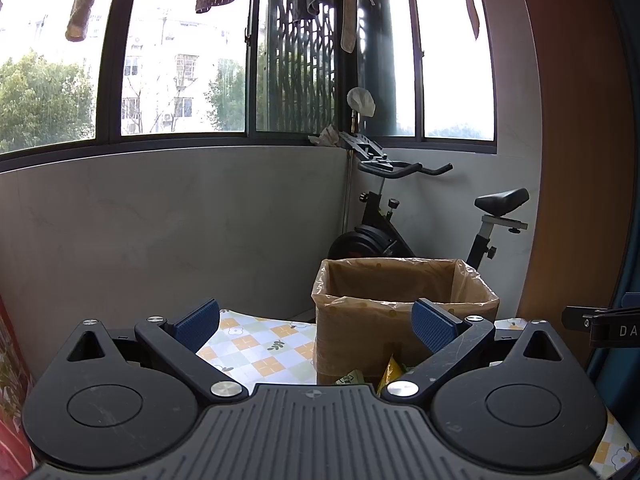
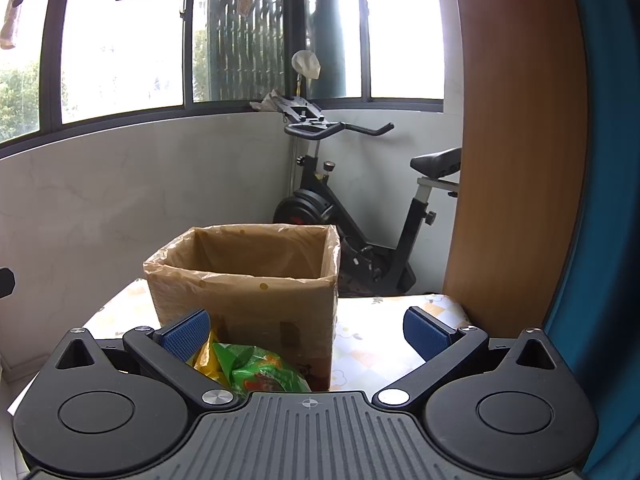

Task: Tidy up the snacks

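Cardboard box (image 2: pixel 244 292) plastic-lined, contents hidden — snack packets (image 2: pixel 256 368) beside; both grippers wide, empty.

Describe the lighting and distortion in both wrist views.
Left wrist: window blown out white, wall edge bowed by fisheye, box dim but sharp. Right wrist: same backlit glare, wood panel curves, green snack bag stays clear.

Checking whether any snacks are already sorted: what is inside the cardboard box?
Inside the cardboard box only its clear plastic liner and upper inner walls show. The front wall hides the bottom, so any contents cannot be seen. The green snack bag lies outside, in front.
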